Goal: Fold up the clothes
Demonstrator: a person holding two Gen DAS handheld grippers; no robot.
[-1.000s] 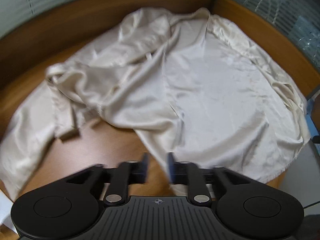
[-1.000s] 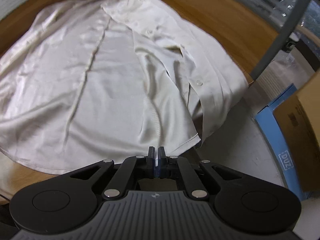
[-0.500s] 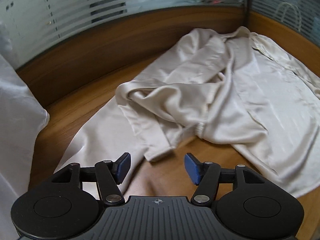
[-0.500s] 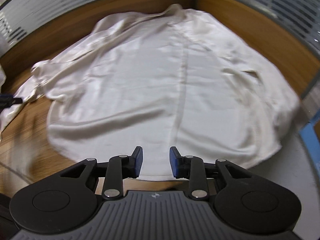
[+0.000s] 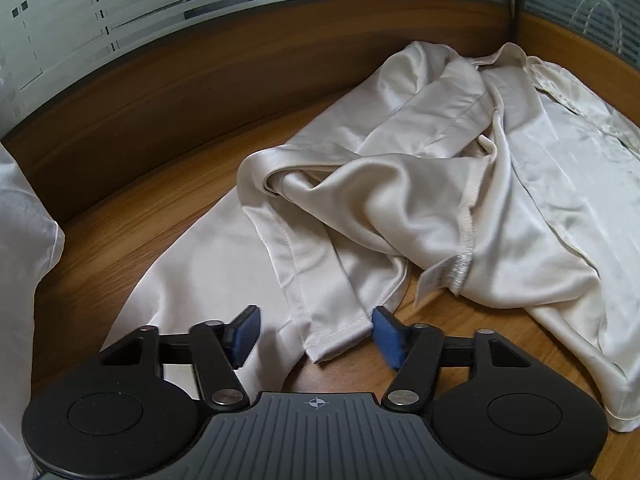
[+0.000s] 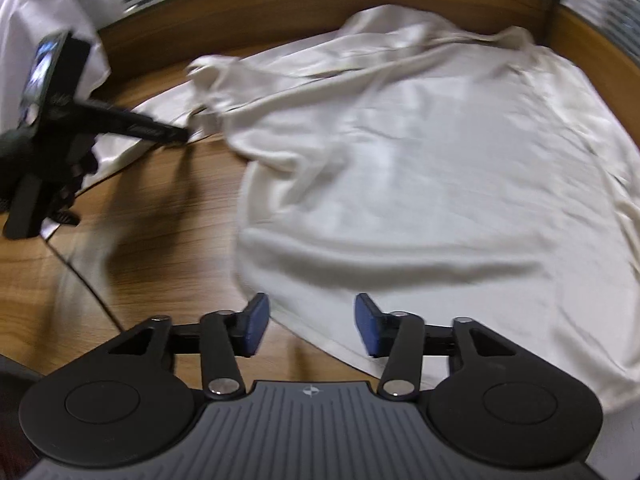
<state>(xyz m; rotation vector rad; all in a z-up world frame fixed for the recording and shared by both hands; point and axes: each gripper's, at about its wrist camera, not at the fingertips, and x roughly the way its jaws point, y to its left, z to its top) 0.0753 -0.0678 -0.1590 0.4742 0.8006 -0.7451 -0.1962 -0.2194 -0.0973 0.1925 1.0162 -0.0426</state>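
Note:
A cream satin shirt (image 5: 460,200) lies spread on the wooden table (image 5: 120,248), with its body (image 6: 440,184) flat and one sleeve crumpled at the left. The sleeve's cuff (image 5: 336,340) lies between the blue pads of my left gripper (image 5: 316,338). Its jaws are closing, but the pads do not press on the cloth. My right gripper (image 6: 312,328) hovers over the shirt's near hem (image 6: 320,340). Its jaws are opening, with the hem edge below the gap and not gripped. The right wrist view also shows the left gripper (image 6: 182,135) reaching the sleeve.
A white cloth (image 5: 24,240) hangs at the far left. A wooden back wall (image 5: 200,92) with frosted glass above rims the table's far side. A thin dark cable (image 6: 88,288) crosses the bare wood left of the shirt.
The left gripper swung left from the shirt's body to the sleeve cuff, opening wide and then narrowing. The right gripper slid left along the hem and went from shut to open.

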